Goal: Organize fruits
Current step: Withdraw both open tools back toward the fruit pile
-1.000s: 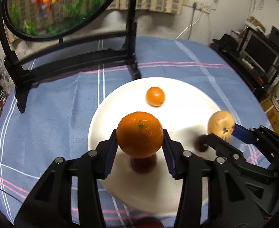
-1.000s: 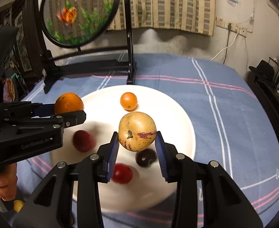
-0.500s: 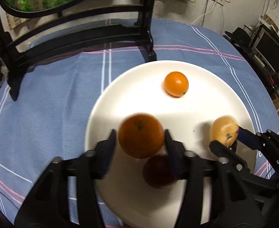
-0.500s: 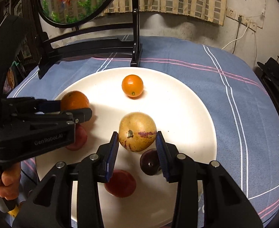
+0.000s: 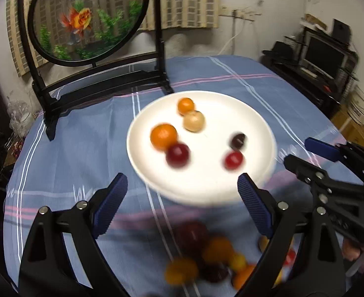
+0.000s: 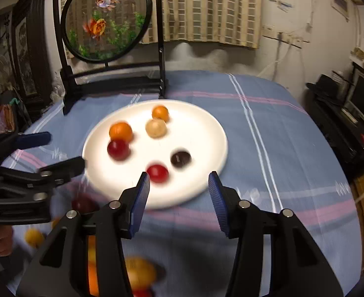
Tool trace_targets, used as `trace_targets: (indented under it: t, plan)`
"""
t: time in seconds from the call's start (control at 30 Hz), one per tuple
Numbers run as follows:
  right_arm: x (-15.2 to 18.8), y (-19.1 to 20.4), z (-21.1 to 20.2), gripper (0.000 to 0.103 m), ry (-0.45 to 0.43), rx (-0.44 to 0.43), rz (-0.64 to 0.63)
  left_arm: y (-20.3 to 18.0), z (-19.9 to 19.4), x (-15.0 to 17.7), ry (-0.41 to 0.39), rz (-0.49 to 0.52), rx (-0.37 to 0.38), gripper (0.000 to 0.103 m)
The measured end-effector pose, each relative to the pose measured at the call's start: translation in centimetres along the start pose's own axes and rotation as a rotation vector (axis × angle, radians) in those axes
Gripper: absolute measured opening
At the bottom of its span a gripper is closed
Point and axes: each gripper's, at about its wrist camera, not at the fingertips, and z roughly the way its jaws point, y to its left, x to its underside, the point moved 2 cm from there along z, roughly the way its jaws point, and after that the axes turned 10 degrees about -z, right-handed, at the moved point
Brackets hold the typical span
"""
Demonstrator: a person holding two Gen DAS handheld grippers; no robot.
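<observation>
Hovering near the table's front edge, the left gripper [image 5: 182,195] and the right gripper [image 6: 179,198] were both held wide open and empty. The step was judged to lie between placements: a fresh pick from the loose fruit pile [image 5: 214,259] on the cloth just below the jaws was called for next. On the white plate [image 5: 253,113] six fruits were counted: a large orange [image 5: 163,136] touching a red plum [image 5: 178,154], a small orange [image 5: 185,106] against a tan fruit [image 5: 193,121], a dark plum [image 5: 237,140] and a red fruit [image 5: 233,159].
</observation>
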Motion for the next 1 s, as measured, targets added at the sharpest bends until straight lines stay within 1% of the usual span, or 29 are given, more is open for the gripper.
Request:
trace_targets:
  t: [0.1,0.3,0.4,0.47,0.57,0.77,1.0]
  plan:
    - [2.6,0.6,-1.9,0.05,0.018,0.032,0.012,-0.6,-2.5,3.2,-0.013,0.018,0.008,0.092]
    - [7.0,2.6,-5.3,0.05,0.025,0.047,0.011,-1.3,-6.8,8.8,-0.036,0.049,0.036,0.092]
    - [8.6,3.3,-6.4,0.05,0.03,0.052,0.007,-1.5,-8.5,11.4,-0.053,0.055,0.04,0.092]
    - [9.4,3.7,-6.8,0.05,0.034,0.053,0.006,-1.4,-8.9,12.6,-0.051,0.045,0.055,0.092]
    - [10.8,4.2,-7.6,0.05,0.039,0.051,0.005,-1.0,-9.1,14.6,-0.024,0.019,0.077,0.092]
    - [13.5,4.8,-9.3,0.05,0.051,0.034,-0.029,-0.7,-9.1,17.2,0.01,0.019,0.08,0.092]
    - [14.4,5.7,-9.1,0.05,0.08,0.008,-0.061,-0.9,-8.0,17.7,0.027,0.019,0.06,0.091]
